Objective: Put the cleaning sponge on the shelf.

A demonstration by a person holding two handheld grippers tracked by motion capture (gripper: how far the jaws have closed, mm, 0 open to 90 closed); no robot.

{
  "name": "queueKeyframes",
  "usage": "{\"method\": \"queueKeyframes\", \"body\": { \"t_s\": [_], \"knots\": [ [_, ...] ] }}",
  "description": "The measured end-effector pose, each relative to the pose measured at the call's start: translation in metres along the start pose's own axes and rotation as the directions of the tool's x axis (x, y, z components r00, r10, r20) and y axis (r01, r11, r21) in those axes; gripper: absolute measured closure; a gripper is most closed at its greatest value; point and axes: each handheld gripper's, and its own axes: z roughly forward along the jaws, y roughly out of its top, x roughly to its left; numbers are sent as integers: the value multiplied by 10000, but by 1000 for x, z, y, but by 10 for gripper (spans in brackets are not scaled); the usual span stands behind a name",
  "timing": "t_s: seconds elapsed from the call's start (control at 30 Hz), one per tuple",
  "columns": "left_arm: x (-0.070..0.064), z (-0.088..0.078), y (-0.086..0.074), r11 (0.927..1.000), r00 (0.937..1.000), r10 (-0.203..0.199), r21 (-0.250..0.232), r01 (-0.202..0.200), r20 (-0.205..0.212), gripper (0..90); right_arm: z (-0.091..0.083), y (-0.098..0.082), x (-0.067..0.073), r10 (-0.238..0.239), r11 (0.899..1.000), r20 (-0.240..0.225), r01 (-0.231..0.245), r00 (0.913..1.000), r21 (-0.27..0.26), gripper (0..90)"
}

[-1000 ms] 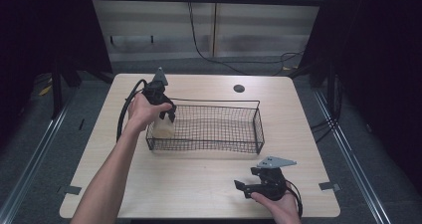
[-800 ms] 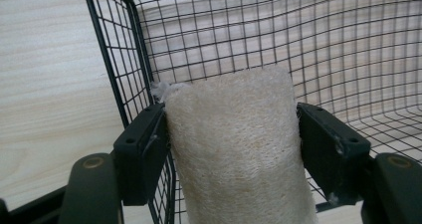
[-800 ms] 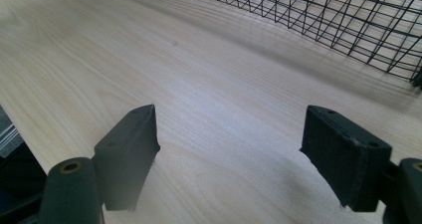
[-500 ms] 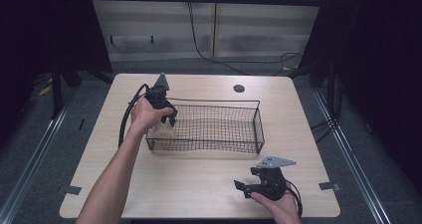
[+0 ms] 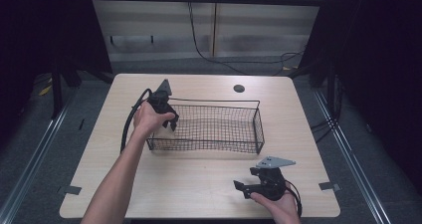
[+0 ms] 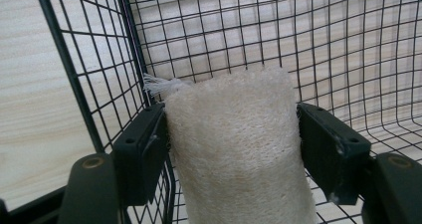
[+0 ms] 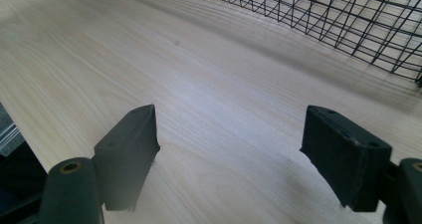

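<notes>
A cream, fibrous loofah-like roll (image 6: 239, 159) stands between the jaws of my left gripper (image 6: 231, 129), which is shut on it with both pads pressed to its sides. That gripper (image 5: 166, 119) hangs inside the left end of a black wire basket (image 5: 209, 143), close to its corner wires (image 6: 79, 84). My right gripper (image 5: 241, 186) lies low over the table near the front right, pointing left. Its jaws stand wide open (image 7: 229, 134) with bare wood between them, and the basket's mesh (image 7: 348, 15) lies beyond.
The light wooden table (image 5: 199, 184) has a round cable hole (image 5: 239, 88) at the back. A black cable (image 5: 130, 124) loops from the left gripper outside the basket's left end. Dark floor and metal rails surround the table.
My left hand has sunk a little, bringing the roll lower into the basket's left end. The right gripper has stayed where it was.
</notes>
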Motion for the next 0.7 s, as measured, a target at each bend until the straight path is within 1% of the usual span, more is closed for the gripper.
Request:
{"method": "queueKeyframes", "body": {
  "t_s": [0.1, 0.13, 0.2, 0.3, 0.33, 0.4, 0.43, 0.5, 0.53, 0.57, 0.63, 0.7],
  "knots": [
    [-1, 3, 0, 9999, 9999, 110, 19, -109, -35, 313, 0, 0, 0, -1, 10000, 10, 1, 10000, -5, 218],
    [-2, 3, 0, 9998, 9997, 213, 59, -213, -103, 313, 0, 0, 0, 2, 10000, 9, -2, 10000, -15, 218],
    [-3, 6, -1, 9998, 9995, 174, -48, -175, -247, 313, -1, 0, 0, 0, 10000, 10, 0, 10000, -17, 218],
    [-5, 7, -1, 9995, 9990, 321, 4, -321, -316, 313, -1, 0, 0, -2, 10000, 4, 2, 10000, -11, 218],
    [-7, 9, -1, 9990, 9983, 451, 55, -449, -365, 313, -1, 0, 0, 0, 10000, -6, 0, 10000, -16, 218],
    [-8, 10, -2, 9995, 9984, 309, -45, -312, -483, 313, 0, 0, 0, -2, 10000, -22, 2, 10000, -6, 218],
    [-9, 10, -1, 9993, 9981, 370, -78, -375, -489, 313, 0, 0, 0, -5, 10000, -18, 5, 10000, -11, 218],
    [-9, 11, -1, 9988, 9982, 465, -135, -470, -376, 313, 0, 0, 0, -5, 10000, -38, 5, 10000, -10, 218],
    [-9, 12, -1, 9986, 9983, 529, -54, -531, -236, 313, 0, 0, 0, -14, 10000, -39, 14, 10000, -12, 218],
    [-10, 12, -1, 9988, 9984, 494, -57, -495, -262, 313, -1, 0, 0, 7, 10000, -30, -7, 10000, -19, 218],
    [-9, 13, -1, 9991, 9981, 404, -77, -408, -458, 313, 0, 0, 0, 14, 10000, -30, -14, 10000, -14, 218],
    [-7, 14, -1, 9994, 9985, 347, -51, -349, -420, 312, 0, 0, 0, 24, 10000, -31, -24, 10000, -20, 218]
  ]
}}
